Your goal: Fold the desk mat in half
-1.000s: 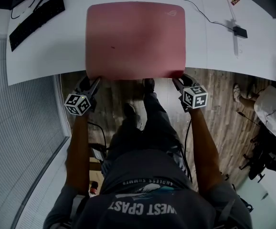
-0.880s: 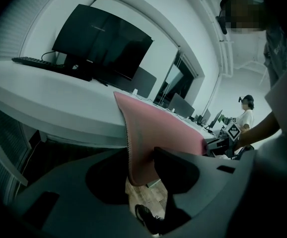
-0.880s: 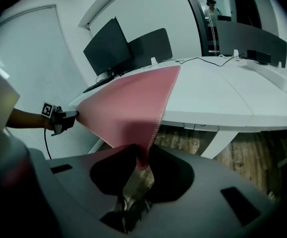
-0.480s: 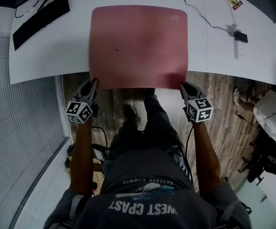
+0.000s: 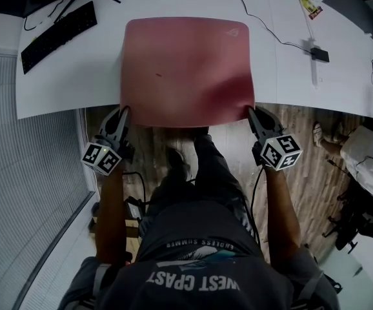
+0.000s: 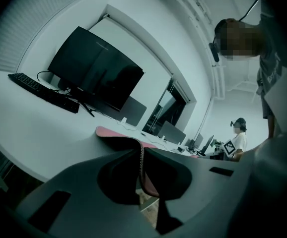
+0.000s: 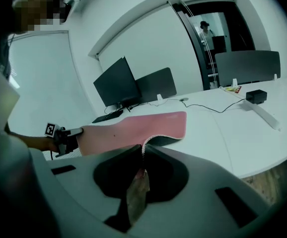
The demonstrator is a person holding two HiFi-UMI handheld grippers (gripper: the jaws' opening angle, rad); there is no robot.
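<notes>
Pinching near corners of floppy, round-cornered pink desk mat: left claw, right claw just closed tighter.

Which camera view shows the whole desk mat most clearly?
The head view: the desk mat appears whole from above, all four edges visible. The left gripper view shows only one corner, edge-on; the right gripper view shows its surface at a slant.

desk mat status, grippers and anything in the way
Left gripper, right gripper: jaws just closed further, pinching near corners of the desk mat. Near edge lifted, far half flat. Nothing on it; keyboard off to the left.
</notes>
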